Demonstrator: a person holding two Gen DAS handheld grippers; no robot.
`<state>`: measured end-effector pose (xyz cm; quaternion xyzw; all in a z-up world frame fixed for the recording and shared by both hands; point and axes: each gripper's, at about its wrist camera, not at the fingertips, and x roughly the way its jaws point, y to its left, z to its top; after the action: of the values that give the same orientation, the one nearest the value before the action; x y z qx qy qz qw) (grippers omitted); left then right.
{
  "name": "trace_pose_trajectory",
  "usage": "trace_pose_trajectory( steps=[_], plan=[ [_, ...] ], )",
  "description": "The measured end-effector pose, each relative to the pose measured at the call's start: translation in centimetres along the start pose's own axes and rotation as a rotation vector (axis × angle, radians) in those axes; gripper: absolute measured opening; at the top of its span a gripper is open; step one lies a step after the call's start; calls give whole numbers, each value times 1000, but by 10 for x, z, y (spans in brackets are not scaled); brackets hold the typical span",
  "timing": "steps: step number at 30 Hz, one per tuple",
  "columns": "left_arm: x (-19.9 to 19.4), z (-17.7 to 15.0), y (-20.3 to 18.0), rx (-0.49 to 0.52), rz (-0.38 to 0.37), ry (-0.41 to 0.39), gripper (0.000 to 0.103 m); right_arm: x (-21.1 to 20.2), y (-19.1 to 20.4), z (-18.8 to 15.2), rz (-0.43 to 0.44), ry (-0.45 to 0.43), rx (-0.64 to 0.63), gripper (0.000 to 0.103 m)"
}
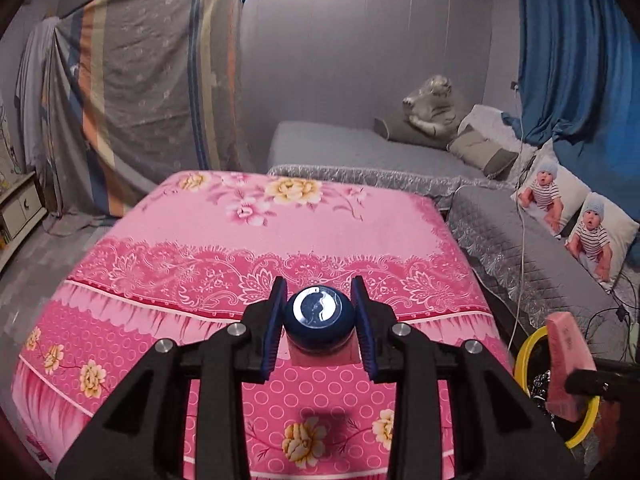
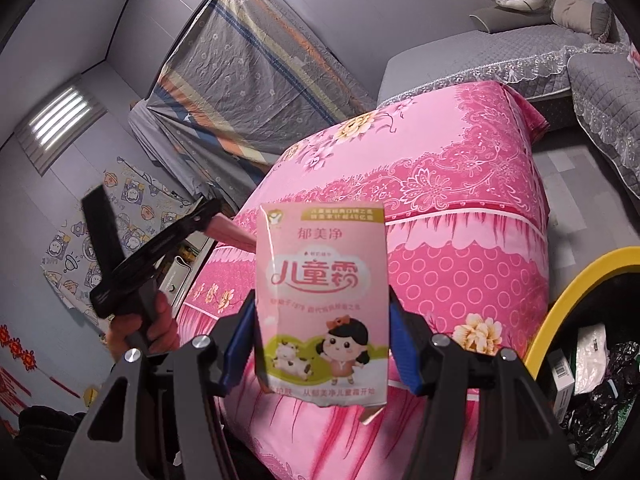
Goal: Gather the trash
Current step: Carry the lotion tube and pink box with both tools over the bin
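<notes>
My left gripper (image 1: 319, 300) is shut on a small pink bottle with a dark blue cap (image 1: 318, 316), held upright above the pink floral tablecloth (image 1: 260, 240); its shadow falls on the cloth below. My right gripper (image 2: 322, 320) is shut on a pink cream carton (image 2: 322, 300) printed with a cartoon girl and cow. The carton (image 1: 560, 360) also shows edge-on at the right of the left wrist view, over a yellow-rimmed bin (image 1: 521, 354). In the right wrist view the bin (image 2: 608, 266) sits at lower right with several pieces of trash inside. A hand carries the left gripper (image 2: 208, 216) at left.
A grey quilted sofa bed (image 1: 360, 148) with cushions runs behind and to the right of the table. Baby-print pillows (image 1: 580, 216) and cables lie at right. A striped sheet (image 1: 152, 92) drapes something at back left, beside a low white cabinet (image 1: 20, 208).
</notes>
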<state>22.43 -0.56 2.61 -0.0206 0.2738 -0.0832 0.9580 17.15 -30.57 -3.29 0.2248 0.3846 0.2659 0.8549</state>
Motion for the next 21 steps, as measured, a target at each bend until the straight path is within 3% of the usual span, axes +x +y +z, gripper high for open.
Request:
trace_pose_trajectory(
  steps=[9, 21],
  plan=[
    [-55, -4, -37, 81, -91, -78, 31, -10, -2, -3, -9, -21, -4, 56],
    [-82, -8, -108, 197, -233, -119, 31, -56, -44, -19, -54, -114, 77, 56]
  ],
)
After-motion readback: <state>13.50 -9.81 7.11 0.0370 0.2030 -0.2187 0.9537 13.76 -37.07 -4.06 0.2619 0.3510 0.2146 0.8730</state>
